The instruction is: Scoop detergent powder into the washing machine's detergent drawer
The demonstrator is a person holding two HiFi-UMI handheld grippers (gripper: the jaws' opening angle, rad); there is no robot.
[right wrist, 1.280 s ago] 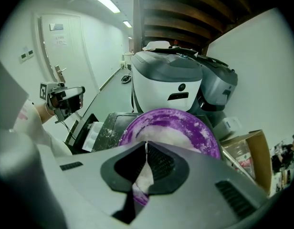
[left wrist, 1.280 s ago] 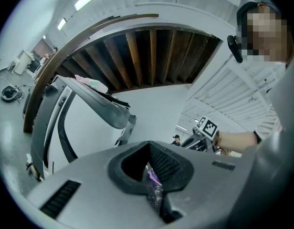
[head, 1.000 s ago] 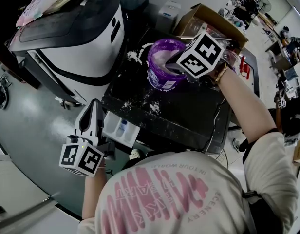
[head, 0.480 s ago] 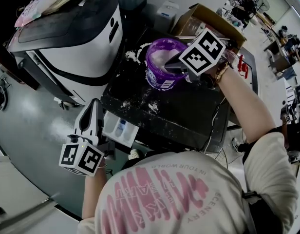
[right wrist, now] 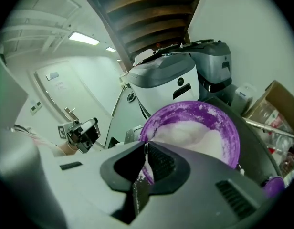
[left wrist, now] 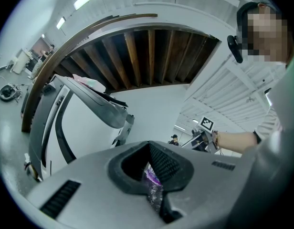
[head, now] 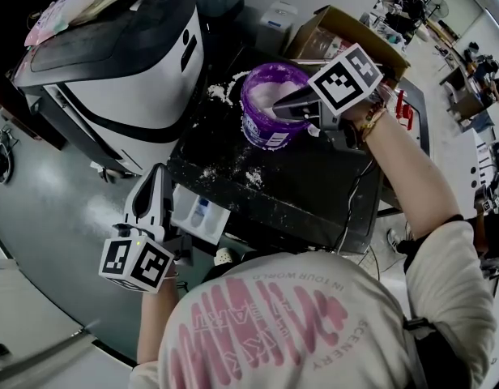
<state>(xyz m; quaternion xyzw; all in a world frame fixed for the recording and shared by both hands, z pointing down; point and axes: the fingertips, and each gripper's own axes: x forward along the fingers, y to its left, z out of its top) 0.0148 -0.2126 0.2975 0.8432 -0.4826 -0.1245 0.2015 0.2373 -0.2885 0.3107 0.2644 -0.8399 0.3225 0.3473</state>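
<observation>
A purple tub (head: 262,132) of white detergent powder (head: 270,94) stands on the black washing machine top (head: 314,181). My right gripper (head: 280,110) reaches over the tub's near rim. In the right gripper view the tub (right wrist: 228,123) and powder (right wrist: 190,132) lie just past the jaws (right wrist: 146,147). The jaws are opening, still pinched on a thin grey strip dusted with powder, seemingly a scoop handle (right wrist: 140,194). The open detergent drawer (head: 202,215) juts from the machine's front. My left gripper (head: 158,171) stands beside it, pointing up, jaws together (left wrist: 149,147).
Spilled powder (head: 253,177) dots the machine top. A white and black appliance (head: 120,63) stands at the left, a cardboard box (head: 347,27) behind the tub. The person's shirt fills the bottom of the head view.
My right gripper has shifted slightly right and up at the tub's rim, its marker cube tilting. The left gripper has stayed put beside the drawer.
</observation>
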